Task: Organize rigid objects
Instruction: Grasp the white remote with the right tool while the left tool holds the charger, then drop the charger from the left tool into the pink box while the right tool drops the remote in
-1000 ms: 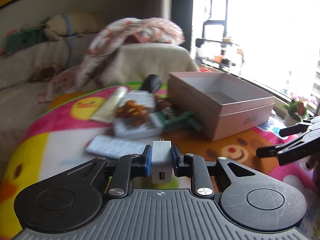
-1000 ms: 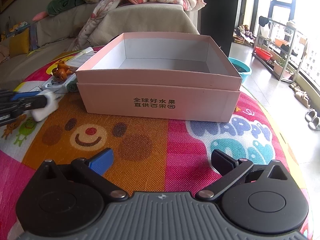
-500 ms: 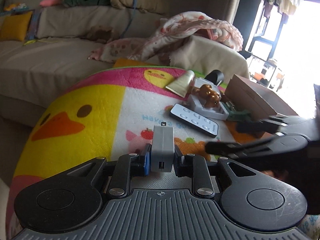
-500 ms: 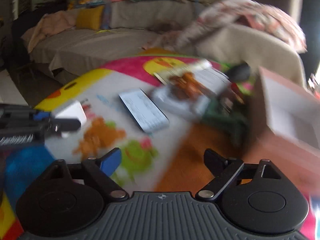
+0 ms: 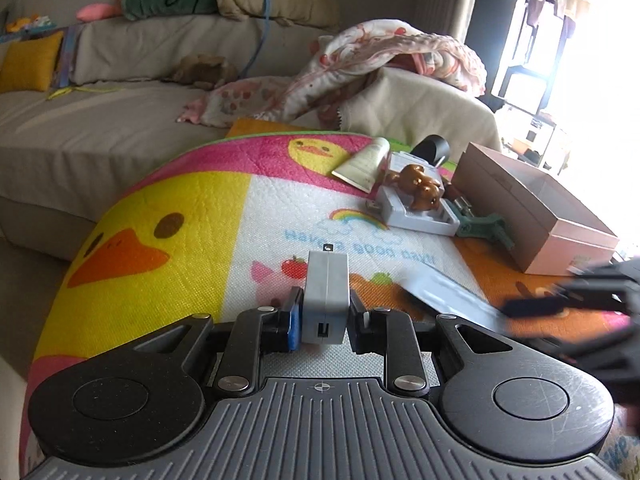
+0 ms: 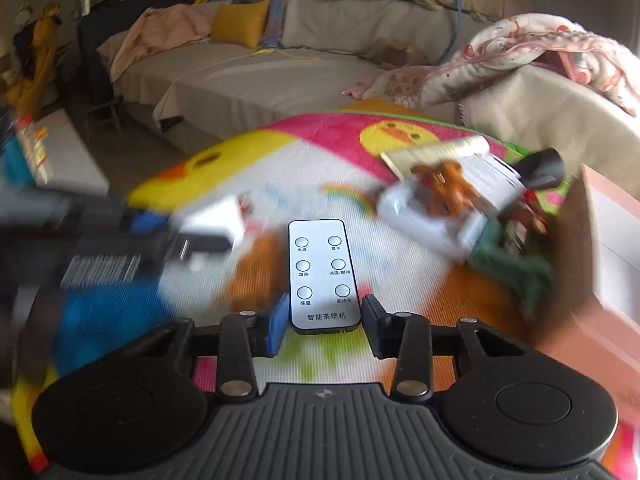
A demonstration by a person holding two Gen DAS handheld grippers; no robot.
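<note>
My left gripper [image 5: 324, 312] is shut on a white charger plug [image 5: 326, 292], held above the cartoon play mat [image 5: 172, 208]. In the right wrist view that gripper [image 6: 188, 240] is a blur at the left with the charger [image 6: 216, 216]. My right gripper [image 6: 322, 316] has a white remote control [image 6: 322, 272] between its jaws, which are closing on its long edges; the remote stays sharp while the mat behind it blurs. From the left wrist view the right gripper [image 5: 560, 304] and remote [image 5: 444, 296] are smeared at the right. The open pink box [image 5: 532, 208] stands at the right.
A pile lies beside the box: a brown bear figure [image 5: 420, 192] on a grey tray, a cream tube [image 5: 364, 160], a green tool [image 5: 484, 228] and a black cylinder [image 5: 434, 146]. A beige sofa [image 5: 80, 140] and a crumpled blanket [image 5: 380, 60] lie beyond the mat.
My right gripper swung left from the pink box to the remote and its wide jaws closed around it. My left gripper turned left, away from the box, with the charger.
</note>
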